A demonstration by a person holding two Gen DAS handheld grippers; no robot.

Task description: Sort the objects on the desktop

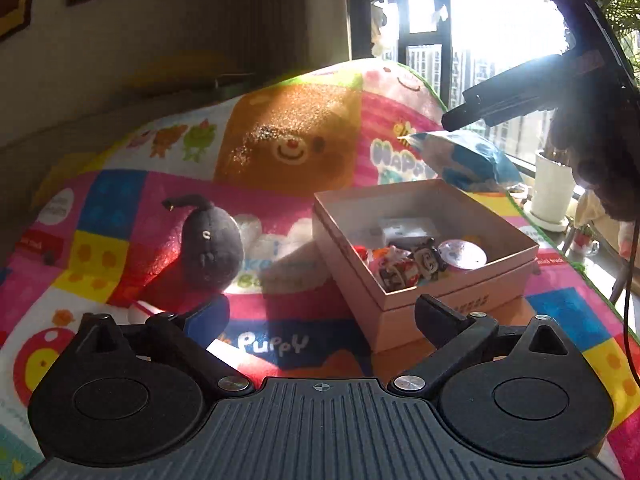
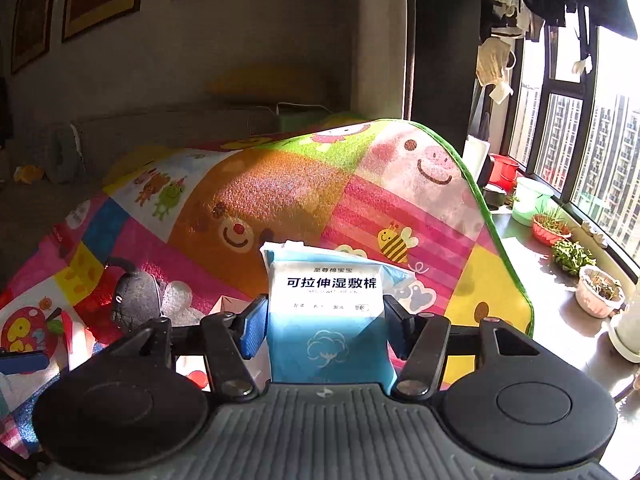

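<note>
Left wrist view: the left tool (image 1: 322,318) hangs spread wide and holds nothing, low over a surface covered by a bright cartoon play mat (image 1: 288,140). Just ahead of its right finger sits an open pink box (image 1: 452,304), partly filled with small trinkets (image 1: 416,260). Ahead of its left finger, a little farther off, a black plush toy (image 1: 210,240) lies on the mat, well apart from the box. Beyond the box and higher, to the tool's front right, the right tool (image 1: 516,94) is seen from the side, with a blue-and-white packet (image 1: 464,158) below its tip. A white plant pot (image 1: 554,188) stands by the sunlit window (image 1: 500,12) at far right; a dim wall with framed pictures fills the upper left.

Right wrist view: the right tool (image 2: 324,322) is pinching the packet of cotton pads (image 2: 326,312), upright between its fingers (image 2: 252,330), printed face toward the camera. The packet is lifted off the play mat (image 2: 280,200), which spreads out ahead of it. To the tool's front left lies the black plush toy (image 2: 134,298), and a pale corner of the box (image 2: 228,304) shows just past the left finger. The blue-padded tip of the left tool (image 2: 24,362) enters at the far left edge. To the right, potted plants (image 2: 572,256) and basins line a sill under tall windows (image 2: 592,140) facing apartment towers; laundry hangs above.
</note>
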